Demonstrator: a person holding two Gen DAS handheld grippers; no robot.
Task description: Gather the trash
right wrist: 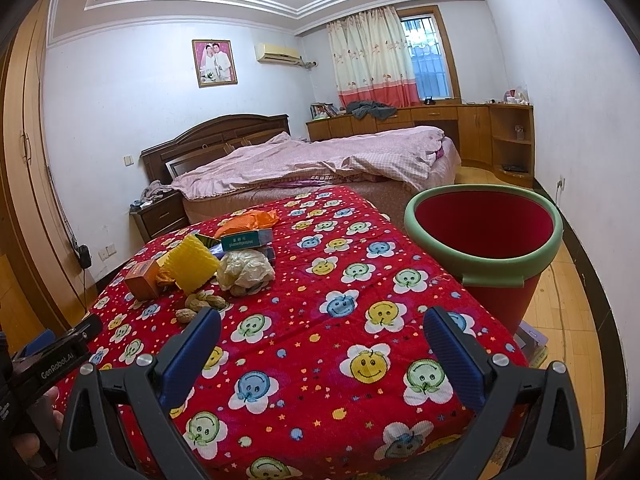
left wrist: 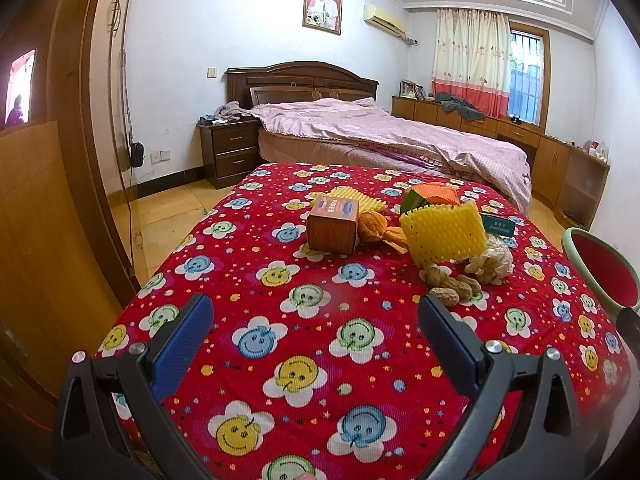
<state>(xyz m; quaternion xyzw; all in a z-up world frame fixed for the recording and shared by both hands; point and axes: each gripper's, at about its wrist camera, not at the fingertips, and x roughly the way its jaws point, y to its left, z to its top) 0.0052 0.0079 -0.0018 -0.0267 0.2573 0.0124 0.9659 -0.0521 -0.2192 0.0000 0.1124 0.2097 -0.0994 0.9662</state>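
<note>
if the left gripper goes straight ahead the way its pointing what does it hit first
Probably the orange box or the orange peel beside it; the open left gripper has only bare cloth before that, though depth is unclear.

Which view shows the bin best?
The right wrist view: the bin shows its whole green rim, its red inside and much of its wall, standing beside the red cloth. The left wrist view catches only a slice of its rim and inside at the right edge.
</note>
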